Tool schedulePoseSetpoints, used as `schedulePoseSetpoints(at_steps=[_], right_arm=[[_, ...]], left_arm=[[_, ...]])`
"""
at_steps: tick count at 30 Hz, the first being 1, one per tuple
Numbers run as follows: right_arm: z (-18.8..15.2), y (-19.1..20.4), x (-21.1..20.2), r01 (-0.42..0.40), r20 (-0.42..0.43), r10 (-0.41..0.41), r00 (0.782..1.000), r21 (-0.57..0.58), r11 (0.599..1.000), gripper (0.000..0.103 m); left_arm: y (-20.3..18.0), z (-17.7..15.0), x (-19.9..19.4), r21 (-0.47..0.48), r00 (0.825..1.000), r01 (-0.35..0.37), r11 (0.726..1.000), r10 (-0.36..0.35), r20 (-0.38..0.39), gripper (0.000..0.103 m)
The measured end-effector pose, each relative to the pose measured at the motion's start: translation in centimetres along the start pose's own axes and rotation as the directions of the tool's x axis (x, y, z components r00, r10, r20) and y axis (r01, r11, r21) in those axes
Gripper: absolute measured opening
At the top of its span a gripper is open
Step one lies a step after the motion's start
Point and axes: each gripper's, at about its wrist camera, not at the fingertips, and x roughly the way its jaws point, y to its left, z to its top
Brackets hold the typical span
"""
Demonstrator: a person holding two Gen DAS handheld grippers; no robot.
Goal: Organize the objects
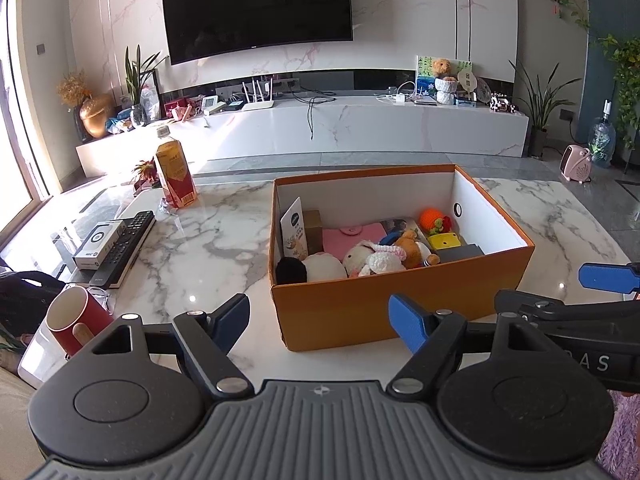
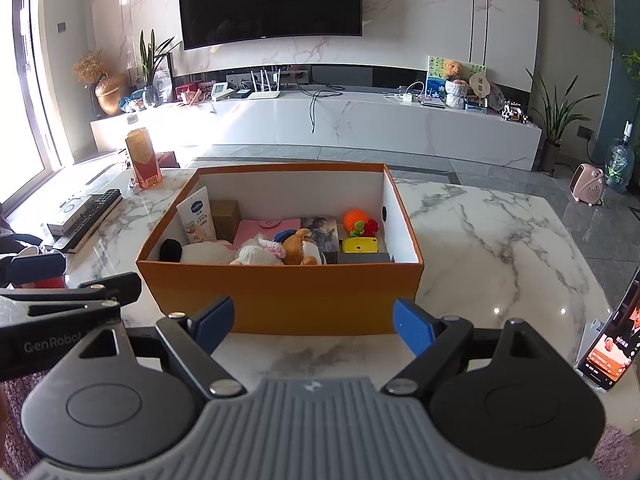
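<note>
An orange cardboard box (image 1: 400, 300) (image 2: 280, 292) stands on the marble table (image 1: 208, 248) (image 2: 500, 248). Inside lie plush toys (image 1: 376, 258) (image 2: 276, 254), a white tube (image 1: 294, 232) (image 2: 196, 218), a pink case (image 1: 348, 238), a knitted orange toy (image 2: 354, 220) and a yellow toy (image 2: 360, 245). My left gripper (image 1: 322, 322) hangs open just short of the box's near wall, nothing between its blue pads. My right gripper (image 2: 314, 326) is open the same way, in front of the box. Each gripper shows at the edge of the other's view.
A drink bottle (image 1: 174, 172) (image 2: 143, 160) stands at the table's far left. A remote and a small white box (image 1: 114, 242) lie on the left; a red mug (image 1: 76, 324) sits near the left corner. A phone on a stand (image 2: 616, 340) leans at the right edge.
</note>
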Motion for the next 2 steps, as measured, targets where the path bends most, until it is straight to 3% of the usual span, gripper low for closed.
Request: schedulePoseSetpoints(at_steps=[2], right_arm=[[0.02, 0.07, -0.02, 0.002, 0.0, -0.002, 1.0, -0.004, 1.0, 0.087]], left_arm=[[0.1, -0.02, 0.04, -0.002, 1.0, 0.005, 1.0, -0.005, -0.002, 0.09]])
